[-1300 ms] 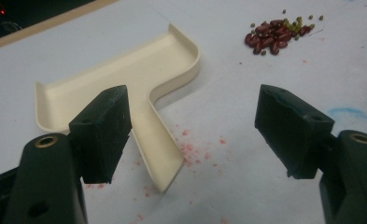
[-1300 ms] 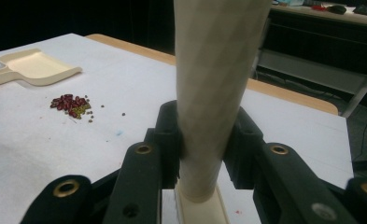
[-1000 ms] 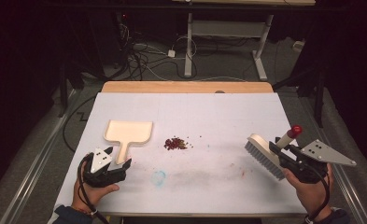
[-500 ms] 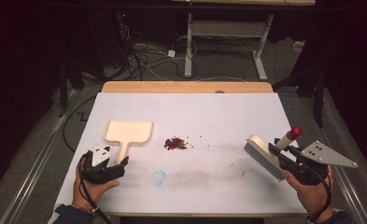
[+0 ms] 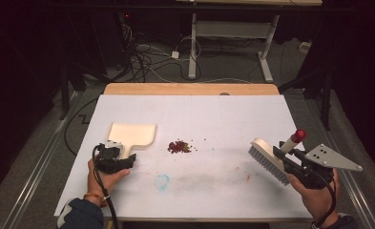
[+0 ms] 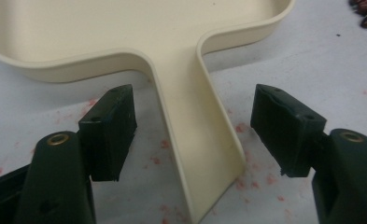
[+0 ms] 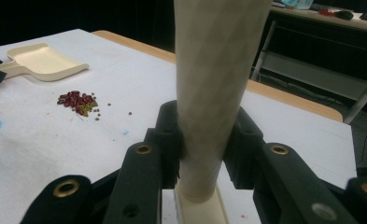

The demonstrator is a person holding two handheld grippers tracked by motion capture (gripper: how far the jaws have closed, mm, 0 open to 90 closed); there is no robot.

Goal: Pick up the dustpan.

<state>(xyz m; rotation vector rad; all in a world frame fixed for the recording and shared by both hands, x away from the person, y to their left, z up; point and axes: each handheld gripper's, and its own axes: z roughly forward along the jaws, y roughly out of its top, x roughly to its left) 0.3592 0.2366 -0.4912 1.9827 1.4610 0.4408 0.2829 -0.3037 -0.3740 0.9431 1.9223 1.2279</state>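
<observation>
Dustpan (image 6: 181,42): cream plastic, smooth, satin sheen, rounded moulded rim. Brush (image 5: 270,160): matching cream plastic handle with a faint woven-looking texture in the right gripper view, red cap at the tip, pale dense bristles. Table (image 5: 233,119): matt white covering, slightly fibrous, stained with red specks and a blue smear; bare wood edge at the far side. Beans (image 5: 178,147): dark red, glossy skins, mixed with small dull green ones
</observation>
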